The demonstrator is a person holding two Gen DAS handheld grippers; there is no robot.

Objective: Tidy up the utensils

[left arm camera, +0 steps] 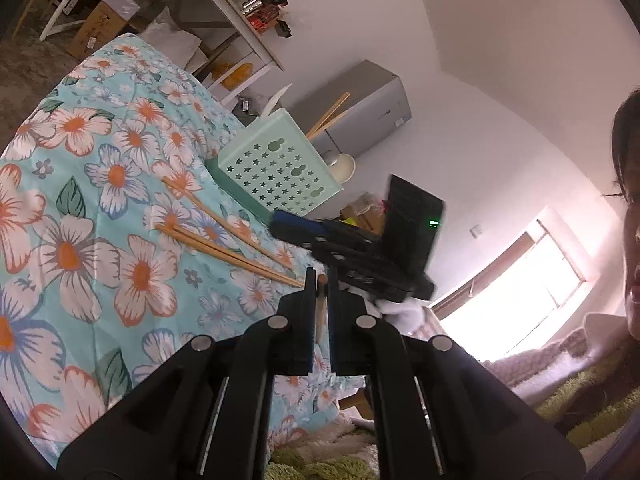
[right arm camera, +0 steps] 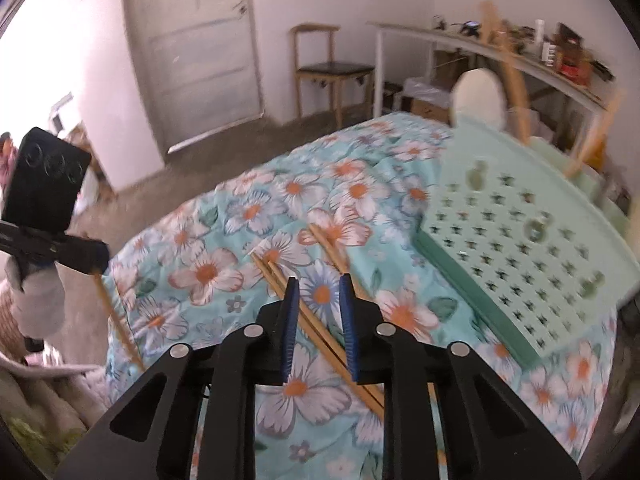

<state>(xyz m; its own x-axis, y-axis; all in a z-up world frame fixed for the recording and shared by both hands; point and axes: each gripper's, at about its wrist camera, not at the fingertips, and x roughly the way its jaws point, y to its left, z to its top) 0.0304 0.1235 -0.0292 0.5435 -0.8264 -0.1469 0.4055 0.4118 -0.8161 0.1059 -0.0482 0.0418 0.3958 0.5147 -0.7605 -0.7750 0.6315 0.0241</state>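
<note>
My left gripper (left arm camera: 320, 286) is shut on a wooden chopstick (left arm camera: 321, 308), held above the table's near edge; it hangs below that gripper in the right wrist view (right arm camera: 116, 320). Three chopsticks (left arm camera: 224, 236) lie on the floral tablecloth (left arm camera: 80, 208). The mint green utensil holder (left arm camera: 276, 168) with star holes stands beyond them, holding chopsticks (left arm camera: 328, 116) and a white spoon (left arm camera: 276, 100). My right gripper (right arm camera: 320, 280) is open, low over a pair of chopsticks (right arm camera: 320, 320), with the holder (right arm camera: 520, 240) to its right.
The right gripper's body (left arm camera: 360, 248) shows in the left wrist view just beyond my left fingertips. A wooden chair (right arm camera: 328, 68) and a door (right arm camera: 200, 40) stand behind the table. A shelf with clutter (right arm camera: 520, 52) is at the back right.
</note>
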